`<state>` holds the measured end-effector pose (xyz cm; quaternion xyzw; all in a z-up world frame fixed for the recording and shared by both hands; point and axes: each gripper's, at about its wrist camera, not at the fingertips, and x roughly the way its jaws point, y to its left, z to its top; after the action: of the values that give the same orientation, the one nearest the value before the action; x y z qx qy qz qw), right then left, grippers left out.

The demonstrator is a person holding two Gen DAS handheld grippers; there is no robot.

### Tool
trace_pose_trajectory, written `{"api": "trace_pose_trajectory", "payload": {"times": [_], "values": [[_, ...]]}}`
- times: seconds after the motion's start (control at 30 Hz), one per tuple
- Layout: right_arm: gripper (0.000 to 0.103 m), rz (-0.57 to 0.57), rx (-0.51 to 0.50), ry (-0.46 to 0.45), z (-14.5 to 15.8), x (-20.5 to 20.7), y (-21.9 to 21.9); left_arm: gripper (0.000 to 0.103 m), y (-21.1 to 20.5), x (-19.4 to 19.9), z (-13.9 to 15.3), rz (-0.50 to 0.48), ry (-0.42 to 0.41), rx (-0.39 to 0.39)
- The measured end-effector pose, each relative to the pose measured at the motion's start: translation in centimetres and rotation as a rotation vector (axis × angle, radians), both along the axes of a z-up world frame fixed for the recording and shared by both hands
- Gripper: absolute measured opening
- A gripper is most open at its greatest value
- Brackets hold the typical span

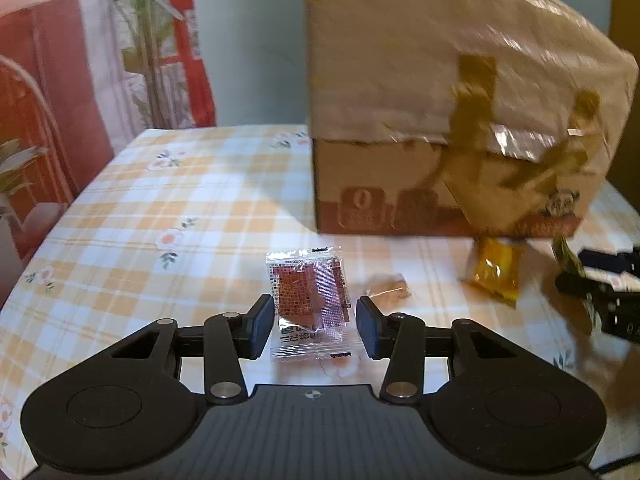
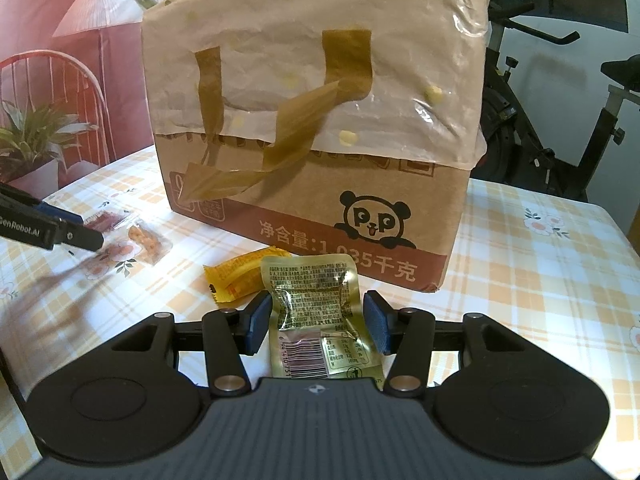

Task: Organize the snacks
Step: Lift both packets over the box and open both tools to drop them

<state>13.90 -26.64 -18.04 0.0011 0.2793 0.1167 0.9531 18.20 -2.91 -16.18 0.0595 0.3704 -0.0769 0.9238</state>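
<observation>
Left gripper [image 1: 316,322]: our jaws are wide, one on each side of a clear sachet with a red-brown snack [image 1: 310,304] that lies flat on the bench [image 1: 160,200]. The left pad sits just beside the sachet edge, the right pad is apart from it; we cannot tell if the left one touches.

Right gripper [image 2: 316,326]: jaws wide here too, straddling a gold foil packet [image 2: 316,312] with its printed back and barcode up. Both pads are just beside the packet; contact is unclear. The packet's far edge overlaps a yellow wrapped snack [image 2: 236,278] just behind it to the left.

A small clear-wrapped nut snack [image 2: 146,242] lies between the two working spots, near the tip of the left gripper as seen from the right wrist view. In the left wrist view the same piece [image 1: 388,290] sits just right of the sachet, blurred.

A cardboard box with a panda logo [image 2: 360,240] stands upright on the bench behind all the snacks, with a plastic bag [image 2: 312,60] with brown handles pulled over its top half.

The bench has an orange check cloth with flowers. An exercise bike [image 2: 560,120] stands behind the bench on the right
</observation>
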Motion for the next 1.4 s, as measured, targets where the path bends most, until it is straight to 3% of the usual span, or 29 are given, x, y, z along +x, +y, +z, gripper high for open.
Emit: {"api": "trace_pose_trajectory", "payload": {"times": [0.2, 0.5, 0.87, 1.0, 1.13, 1.23, 1.4], "values": [[0.053, 0.002, -0.001, -0.009, 0.1, -0.2, -0.1, 0.047, 0.2, 0.2, 0.7, 0.011, -0.025, -0.032], [0.053, -0.021, -0.028, -0.079, 1.8, -3.2, 0.1, 0.048, -0.5, -0.3, 2.8, -0.089, -0.123, -0.105], [0.053, -0.04, 0.047, -0.31, 9.6, -4.9, -0.9, 0.048, -1.6, -0.8, 10.5, -0.184, -0.381, -0.201], [0.053, -0.02, 0.054, -0.395, 13.4, -3.3, -1.2, 0.048, -3.0, 1.4, 13.2, -0.213, -0.422, -0.21], [0.053, -0.014, 0.055, -0.438, 16.6, -0.1, -1.5, 0.048, -4.4, 4.3, 15.2, -0.246, -0.424, -0.283], [0.052, -0.021, 0.026, -0.445, 18.1, 2.7, -1.6, 0.048, -6.1, 6.8, 15.9, -0.261, -0.405, -0.303], [0.052, -0.063, 0.052, -0.383, 18.0, 7.2, -2.6, 0.049, -9.5, 10.7, 15.1, -0.272, -0.354, -0.262]]}}
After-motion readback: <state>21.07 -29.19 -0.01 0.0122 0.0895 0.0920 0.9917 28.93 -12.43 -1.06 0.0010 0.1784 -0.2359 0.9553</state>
